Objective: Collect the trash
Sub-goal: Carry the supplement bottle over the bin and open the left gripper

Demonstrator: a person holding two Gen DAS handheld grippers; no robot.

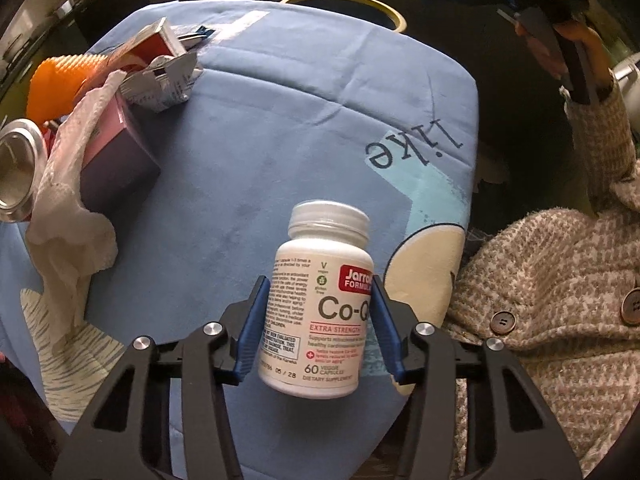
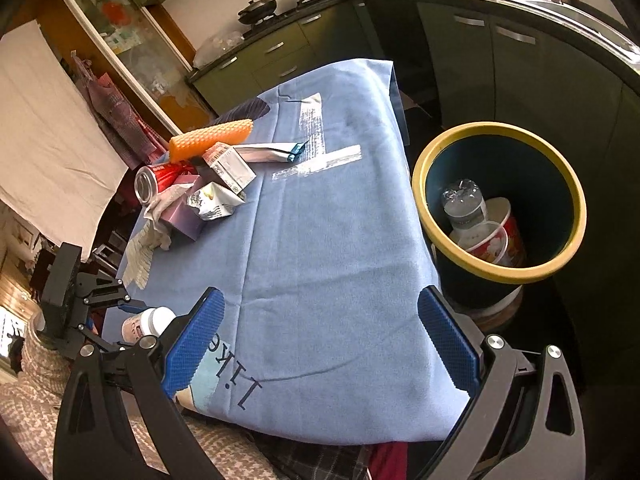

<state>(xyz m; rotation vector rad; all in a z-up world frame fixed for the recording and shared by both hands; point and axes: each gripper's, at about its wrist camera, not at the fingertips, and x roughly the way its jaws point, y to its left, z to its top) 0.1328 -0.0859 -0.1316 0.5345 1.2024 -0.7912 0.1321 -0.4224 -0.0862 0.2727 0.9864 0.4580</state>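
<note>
Several pieces of trash remain on the blue-clothed tabletop (image 2: 320, 240). At the far left corner lies a pile: a red soda can (image 2: 154, 180), a crumpled tissue (image 2: 154, 224), a purple box (image 2: 182, 216), crushed cartons (image 2: 224, 176), an orange ridged piece (image 2: 212, 138) and a flattened tube (image 2: 272, 152). Nearer, the left hand-held gripper (image 1: 318, 320) pinches a white supplement bottle (image 1: 320, 304) between its blue pads, holding it above the tabletop's near edge. The right hand-held gripper (image 2: 320, 340) hangs over the near edge with its jaws spread wide and nothing between them. At the right, beside the tabletop, stands a yellow-rimmed bin (image 2: 424, 200) already containing a clear plastic bottle (image 2: 464, 204) and red paper cups (image 2: 508, 236), so the job looks partly done. The bottle must cross the tabletop's width to reach the bin; the spread right hand-held gripper sits roughly along that path.
</note>
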